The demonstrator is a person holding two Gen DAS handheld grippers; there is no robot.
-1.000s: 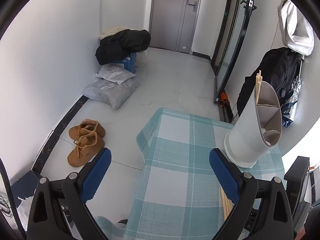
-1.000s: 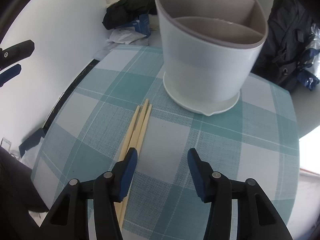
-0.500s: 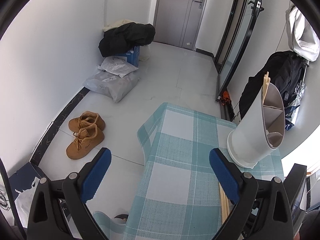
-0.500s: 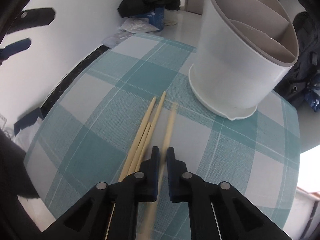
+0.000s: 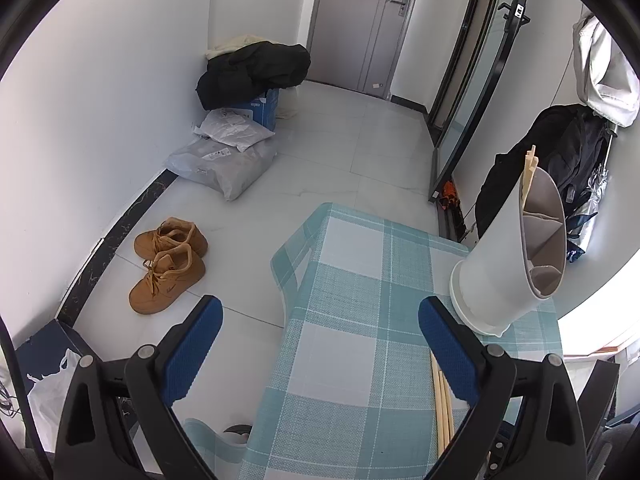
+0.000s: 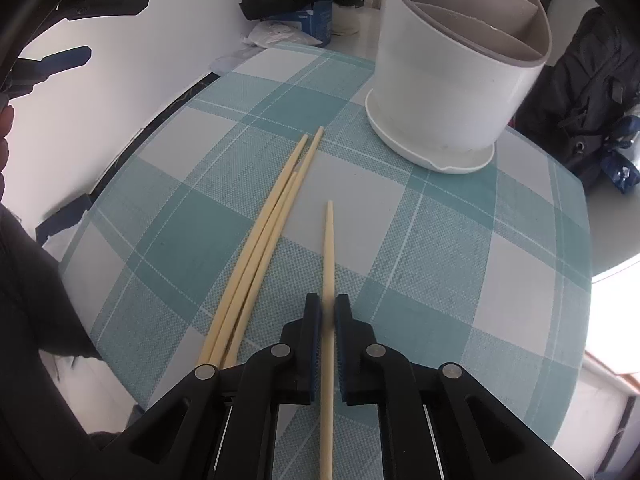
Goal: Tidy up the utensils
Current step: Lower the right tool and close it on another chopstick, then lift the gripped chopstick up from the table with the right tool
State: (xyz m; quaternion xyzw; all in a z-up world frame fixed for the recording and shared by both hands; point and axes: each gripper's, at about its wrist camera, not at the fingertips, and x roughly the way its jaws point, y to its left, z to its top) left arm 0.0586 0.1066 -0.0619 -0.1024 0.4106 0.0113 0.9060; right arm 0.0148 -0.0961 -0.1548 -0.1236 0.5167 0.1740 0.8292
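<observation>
The table (image 6: 460, 248) is covered by a teal and white checked cloth (image 6: 192, 216). At its far right stands a white divided utensil holder (image 6: 448, 92) on a round base. Three pale chopsticks (image 6: 264, 248) lie close together near the middle, pointing toward the holder.

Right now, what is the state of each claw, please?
Left claw: open, holding nothing.
Right claw: shut on one chopstick; its jaws have just been closing, and three more chopsticks lie beside it.
</observation>
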